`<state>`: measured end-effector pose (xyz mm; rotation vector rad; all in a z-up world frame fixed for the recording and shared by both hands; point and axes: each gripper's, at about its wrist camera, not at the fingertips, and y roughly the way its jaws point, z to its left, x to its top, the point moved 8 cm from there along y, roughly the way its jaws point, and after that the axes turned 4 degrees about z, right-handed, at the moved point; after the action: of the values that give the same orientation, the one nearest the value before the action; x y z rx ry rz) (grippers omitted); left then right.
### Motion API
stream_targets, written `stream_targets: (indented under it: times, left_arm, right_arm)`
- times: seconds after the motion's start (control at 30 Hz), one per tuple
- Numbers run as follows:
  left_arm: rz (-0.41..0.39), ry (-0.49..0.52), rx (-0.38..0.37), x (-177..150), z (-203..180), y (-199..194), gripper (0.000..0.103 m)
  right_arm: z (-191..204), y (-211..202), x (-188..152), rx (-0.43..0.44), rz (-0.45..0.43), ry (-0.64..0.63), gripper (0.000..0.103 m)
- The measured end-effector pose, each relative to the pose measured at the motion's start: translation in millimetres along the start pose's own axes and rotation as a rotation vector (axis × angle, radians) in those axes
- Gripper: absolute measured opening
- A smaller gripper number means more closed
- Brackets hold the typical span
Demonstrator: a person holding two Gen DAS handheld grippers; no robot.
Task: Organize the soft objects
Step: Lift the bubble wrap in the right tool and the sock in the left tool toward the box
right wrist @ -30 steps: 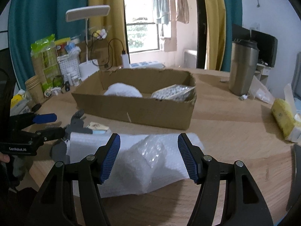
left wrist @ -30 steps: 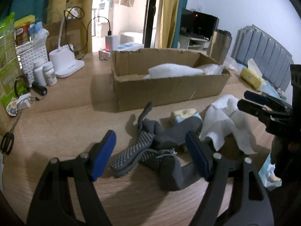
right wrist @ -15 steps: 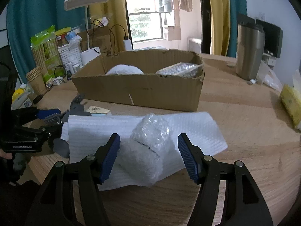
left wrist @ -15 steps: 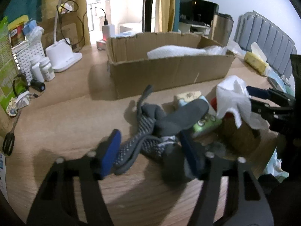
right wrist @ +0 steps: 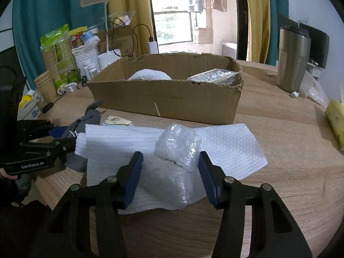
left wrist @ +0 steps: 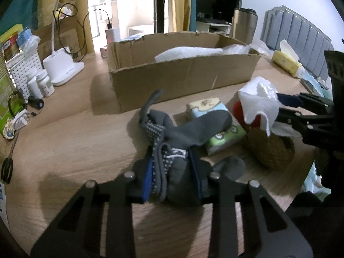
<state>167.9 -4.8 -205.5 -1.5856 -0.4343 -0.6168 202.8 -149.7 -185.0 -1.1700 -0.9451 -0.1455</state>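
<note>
the left gripper (left wrist: 172, 176) has just been closing and its blue pads now pinch a bunched pair of grey socks with white grip dots (left wrist: 178, 135), which still rest on the round wooden table (left wrist: 71, 142). the right gripper (right wrist: 169, 176) has also been narrowing; its pads flank a crumpled wad of clear bubble wrap (right wrist: 174, 159) lying on a white ribbed foam sheet (right wrist: 225, 144). from its own view the pads look at most just touching the wrap; the left view hints at a pinch on white material, so the hold is unsure.

progress looks partial. the long, open brown cardboard box (right wrist: 167, 99) already holds a white foam roll (right wrist: 150, 75) and a clear bag of small white beads (right wrist: 215, 77), so some soft items seem sorted. left on the table, as far as can be seen, are the socks, the bubble wrap and foam sheet, a small printed tissue pack (left wrist: 215, 126), a brown knitted piece (left wrist: 268, 148) and something red (left wrist: 238, 111) behind the foam. the box stands just beyond these. the likely next step is lifting the socks over the box's near wall; the soft bundle may sag or trail a loose toe.
</note>
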Motion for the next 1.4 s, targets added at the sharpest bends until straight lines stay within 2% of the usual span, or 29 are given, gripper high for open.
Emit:
stream_targets:
  times: [0.63, 1.23, 1.4]
  left_arm:
    - [-0.157, -0.007, -0.006, 26.4, 7.1, -37.4, 0.031]
    - [-0.296, -0.008, 0.009, 62.2, 14.6, -68.3, 0.031]
    - [-0.319, 0.010, 0.004, 66.8, 8.3, -74.0, 0.031]
  right_arm:
    - [-1.7, -33.7, 24.4, 0.030, -0.133, 0.007, 0.051]
    - [-3.7, -51.4, 42.6, 0.028, -0.211, 0.002, 0.051]
    - [-11.0, -49.3, 39.3, 0.021, -0.195, 0.027, 0.051]
